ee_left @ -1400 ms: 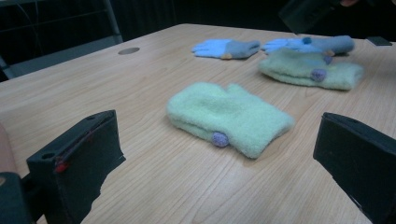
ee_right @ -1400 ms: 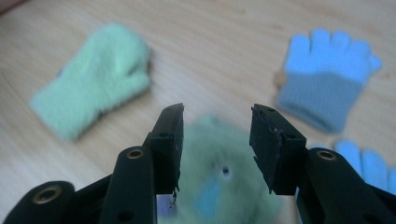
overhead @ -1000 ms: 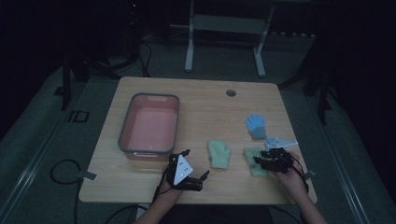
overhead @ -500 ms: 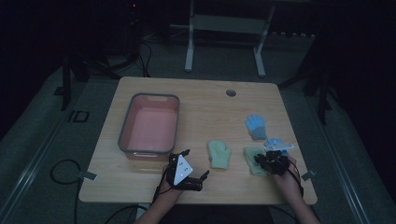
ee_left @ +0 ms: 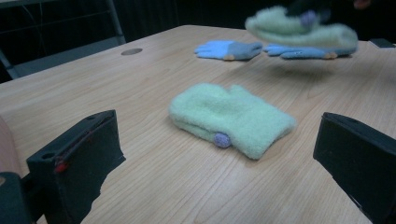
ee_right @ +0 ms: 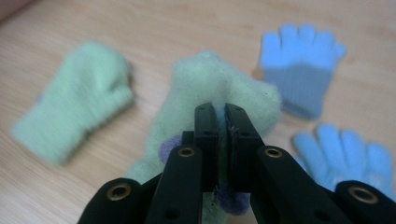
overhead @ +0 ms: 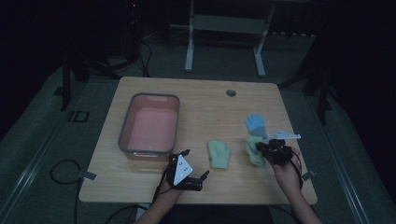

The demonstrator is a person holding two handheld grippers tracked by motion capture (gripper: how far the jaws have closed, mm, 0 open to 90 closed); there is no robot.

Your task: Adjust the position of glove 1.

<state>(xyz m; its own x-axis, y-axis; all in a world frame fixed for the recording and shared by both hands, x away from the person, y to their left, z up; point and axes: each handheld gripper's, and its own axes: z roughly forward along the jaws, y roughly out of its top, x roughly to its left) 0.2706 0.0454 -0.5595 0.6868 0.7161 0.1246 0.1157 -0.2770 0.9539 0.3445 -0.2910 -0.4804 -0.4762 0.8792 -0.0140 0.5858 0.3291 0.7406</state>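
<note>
Green fleece mitten (ee_right: 210, 88) hangs pinched in the right gripper (ee_right: 221, 116), just clear of the table (overhead: 196, 102) beside its twin (ee_left: 229, 119); lift smoothly, don't snag. Left gripper (overhead: 187, 167) waits, jaws apart.

I can read no text, label, brand or number on anything from here. The pale wooden tabletop (overhead: 201, 107) carries no legible marking that I can see.

Light wooden table (overhead: 201, 100), pink tub (overhead: 150, 123) lying on it, green mitten (overhead: 219, 154) right of the tub, two blue gloves (ee_left: 229, 49) farther right of the tub.
</note>
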